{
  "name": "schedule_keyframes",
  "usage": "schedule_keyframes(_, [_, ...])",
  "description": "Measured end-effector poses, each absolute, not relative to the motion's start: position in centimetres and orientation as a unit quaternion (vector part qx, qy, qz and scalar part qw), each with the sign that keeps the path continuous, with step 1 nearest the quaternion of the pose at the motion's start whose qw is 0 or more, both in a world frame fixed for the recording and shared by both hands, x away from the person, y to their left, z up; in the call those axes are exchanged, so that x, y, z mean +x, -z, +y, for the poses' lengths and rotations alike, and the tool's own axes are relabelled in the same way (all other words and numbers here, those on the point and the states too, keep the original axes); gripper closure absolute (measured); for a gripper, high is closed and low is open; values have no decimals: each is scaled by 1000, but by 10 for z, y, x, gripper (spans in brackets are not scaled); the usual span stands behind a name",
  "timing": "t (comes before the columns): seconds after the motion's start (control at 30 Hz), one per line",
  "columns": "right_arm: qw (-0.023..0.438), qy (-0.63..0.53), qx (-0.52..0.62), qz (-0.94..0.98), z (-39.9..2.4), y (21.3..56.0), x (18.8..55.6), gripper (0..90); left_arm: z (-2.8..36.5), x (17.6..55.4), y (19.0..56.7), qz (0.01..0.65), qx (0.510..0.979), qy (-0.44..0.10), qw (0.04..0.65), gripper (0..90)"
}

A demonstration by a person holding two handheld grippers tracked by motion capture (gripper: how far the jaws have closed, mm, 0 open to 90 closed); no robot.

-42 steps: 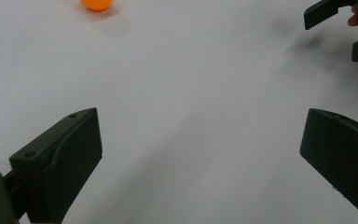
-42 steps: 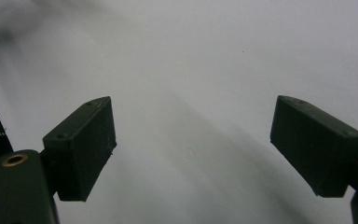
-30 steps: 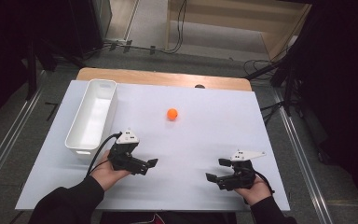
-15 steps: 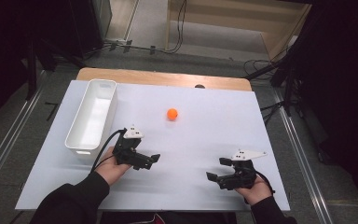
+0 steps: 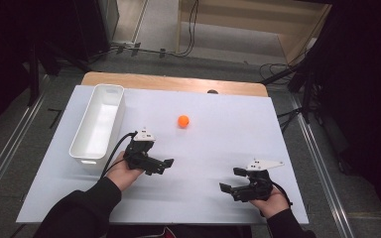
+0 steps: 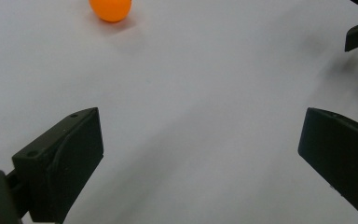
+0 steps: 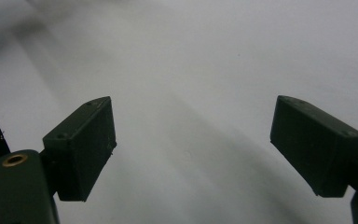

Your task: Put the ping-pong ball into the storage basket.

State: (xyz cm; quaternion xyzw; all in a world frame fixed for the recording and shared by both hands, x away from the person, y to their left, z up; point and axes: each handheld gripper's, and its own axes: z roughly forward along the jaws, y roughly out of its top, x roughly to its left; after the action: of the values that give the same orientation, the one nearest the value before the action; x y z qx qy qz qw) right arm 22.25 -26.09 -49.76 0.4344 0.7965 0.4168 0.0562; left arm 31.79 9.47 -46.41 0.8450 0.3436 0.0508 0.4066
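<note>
White counter (image 5: 278, 148): left claw (image 5: 164, 165), jaws apart, has advanced toward orange ball (image 5: 183, 120); right claw (image 5: 230, 181) parked, jaws apart. Pickup likely imminent.

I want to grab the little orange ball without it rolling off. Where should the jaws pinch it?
Pinch the orange ball across its widest middle, probably coming straight down from above. It is round and sits alone on the white table, so jaws closing off-centre would likely squirt it away.
</note>
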Motion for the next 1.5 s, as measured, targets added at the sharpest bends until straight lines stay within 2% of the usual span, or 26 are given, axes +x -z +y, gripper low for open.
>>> schedule_keyframes(1.1, [52, -417, 436, 795, -261, 497, 222, 129, 73, 345, 457, 320, 847, -29, 423, 4])
schedule_keyframes(1.5, [51, -419, 437, 794, -262, 497, 222, 129, 66, 352, 455, 327, 845, -42, 421, 5])
